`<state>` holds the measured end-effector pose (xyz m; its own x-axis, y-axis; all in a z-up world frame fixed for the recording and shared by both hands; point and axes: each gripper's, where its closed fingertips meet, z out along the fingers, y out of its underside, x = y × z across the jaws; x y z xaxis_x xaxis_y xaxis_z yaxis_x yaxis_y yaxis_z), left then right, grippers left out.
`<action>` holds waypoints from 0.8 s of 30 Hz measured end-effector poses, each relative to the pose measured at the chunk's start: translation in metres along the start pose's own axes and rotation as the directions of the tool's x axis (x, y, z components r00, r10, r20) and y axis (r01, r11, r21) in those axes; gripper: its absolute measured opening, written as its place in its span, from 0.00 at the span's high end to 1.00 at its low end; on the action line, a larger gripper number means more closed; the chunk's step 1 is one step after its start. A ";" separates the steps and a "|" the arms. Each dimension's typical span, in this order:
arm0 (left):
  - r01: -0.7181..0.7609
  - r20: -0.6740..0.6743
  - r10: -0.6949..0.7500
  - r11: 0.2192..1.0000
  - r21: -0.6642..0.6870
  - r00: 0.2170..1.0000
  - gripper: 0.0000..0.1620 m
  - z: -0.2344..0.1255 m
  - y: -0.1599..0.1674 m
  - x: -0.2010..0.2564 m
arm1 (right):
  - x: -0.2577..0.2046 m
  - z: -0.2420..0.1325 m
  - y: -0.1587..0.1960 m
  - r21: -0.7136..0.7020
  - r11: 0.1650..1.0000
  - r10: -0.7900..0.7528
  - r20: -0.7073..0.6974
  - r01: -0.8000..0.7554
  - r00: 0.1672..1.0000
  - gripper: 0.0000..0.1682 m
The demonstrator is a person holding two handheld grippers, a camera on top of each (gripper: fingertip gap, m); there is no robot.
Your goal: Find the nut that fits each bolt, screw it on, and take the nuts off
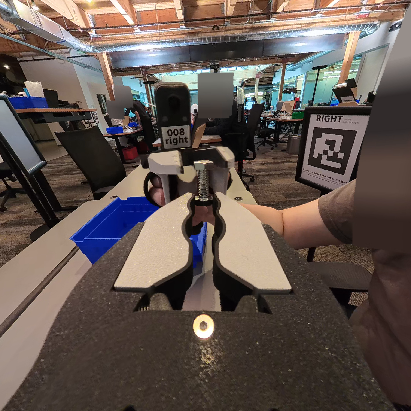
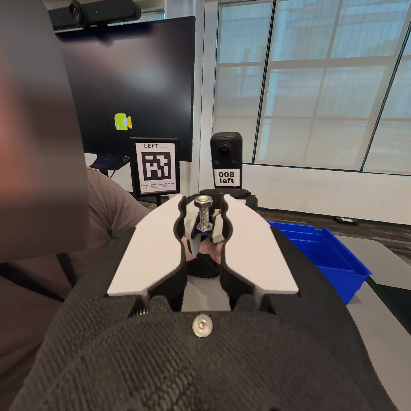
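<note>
Left wrist view, centre frame: the left claw pinches the small silver hex nut; the right claw clamps the threaded zinc bolt by its head. Keep axes aligned, turn gently.

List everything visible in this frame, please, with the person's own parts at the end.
bolt: one, silver, upright between the two grippers
nut: one, silver, low on the bolt's thread
bin: one, blue, on the table
table: one, grey, below the grippers
framed marker signs: two, black-and-white, one to each side
screen: one, dark, on the wall
office chair: one nearby, black, beyond the table
forearm: one, bare, reaching in
left hand-held gripper: white fingers, closed on the nut
right hand-held gripper: white fingers flanking the bolt head, contact unclear
</note>
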<state>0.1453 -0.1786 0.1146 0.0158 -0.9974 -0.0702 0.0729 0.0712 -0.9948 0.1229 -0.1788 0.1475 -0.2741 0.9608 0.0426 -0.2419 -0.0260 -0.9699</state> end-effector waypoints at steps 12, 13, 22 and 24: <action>0.004 -0.001 -0.004 1.000 0.002 1.000 0.91 -0.001 -0.001 -0.001 | 0.010 -0.012 -0.005 0.025 1.000 0.018 -0.033 -0.017 0.999 0.82; 0.001 0.002 -0.001 1.000 0.000 1.000 0.91 -0.001 -0.001 -0.001 | 0.008 -0.011 -0.005 0.025 1.000 0.017 -0.026 -0.016 1.000 0.82; -0.086 0.224 0.075 0.996 0.040 0.972 0.91 -0.012 -0.011 -0.027 | 0.026 -0.004 -0.017 0.019 0.989 -0.133 -0.316 0.146 0.939 0.81; -0.080 0.252 0.066 0.996 0.046 0.965 0.91 -0.014 -0.012 -0.030 | 0.031 -0.005 -0.019 0.013 0.981 -0.173 -0.396 0.194 0.902 0.80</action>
<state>0.1303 -0.1496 0.1281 0.2713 -0.9556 -0.1147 0.1171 0.1510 -0.9816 0.1234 -0.1478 0.1663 0.1635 0.9802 0.1116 -0.3026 0.1575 -0.9400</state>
